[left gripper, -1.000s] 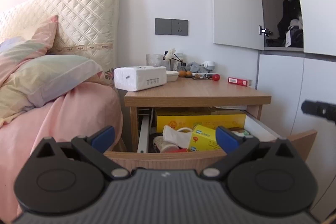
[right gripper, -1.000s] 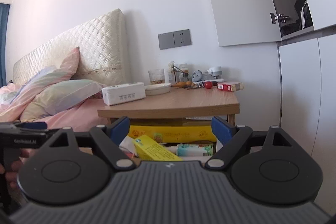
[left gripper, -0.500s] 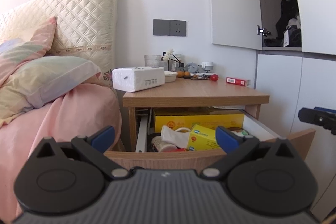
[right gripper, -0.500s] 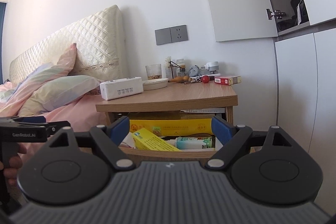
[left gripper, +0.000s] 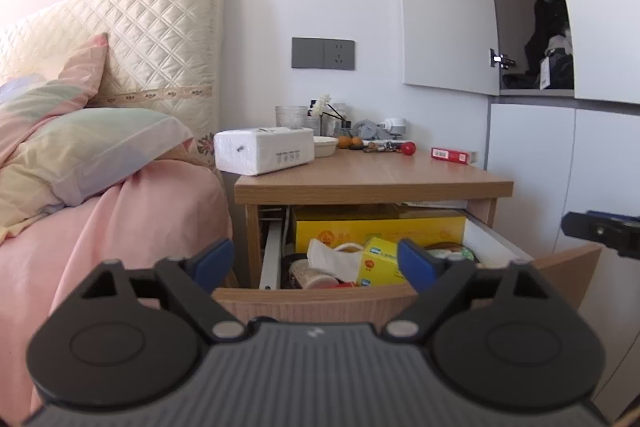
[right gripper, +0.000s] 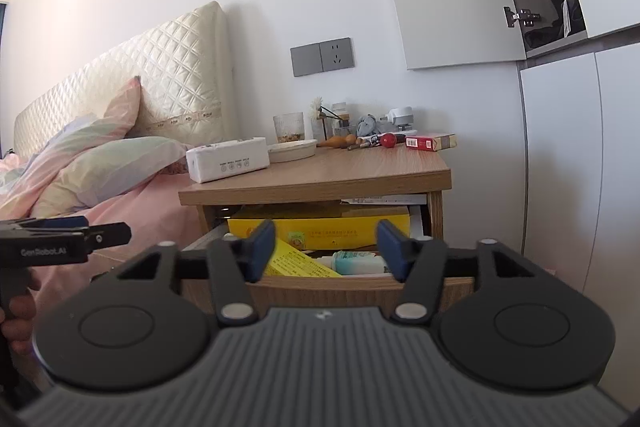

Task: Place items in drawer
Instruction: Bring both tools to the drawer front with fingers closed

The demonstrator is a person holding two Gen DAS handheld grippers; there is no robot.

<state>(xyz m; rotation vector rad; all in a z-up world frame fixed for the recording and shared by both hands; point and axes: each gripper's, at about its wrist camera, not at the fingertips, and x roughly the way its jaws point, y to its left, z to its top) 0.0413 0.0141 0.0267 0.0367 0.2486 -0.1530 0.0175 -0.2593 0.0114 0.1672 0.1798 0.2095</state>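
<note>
We have drawn both pairs of tongs slightly back and up over the last second, so the wooden bedside counter (left gripper: pixel 372 183) now sits a little lower in the right wrist view and more of its top shows. The left tongs (left gripper: pixel 316 264) stand wide open with nothing between the blue pads, and the right tongs (right gripper: pixel 326 249) are likewise spread and empty. The pulled-out wooden drawer (left gripper: pixel 320 301) below the counter is already crowded: a long yellow cardboard box (left gripper: pixel 380 229) at the back, a smaller yellow carton (left gripper: pixel 378 261), crumpled white tissue (left gripper: pixel 332 259) and a small white bottle (right gripper: pixel 358 262). On the counter remain the white tissue pack (left gripper: pixel 264 150), a red flat box (left gripper: pixel 454 155) and a small red ball (left gripper: pixel 408 148). We judge no item is in hand yet; the next pick is still to be chosen
</note>
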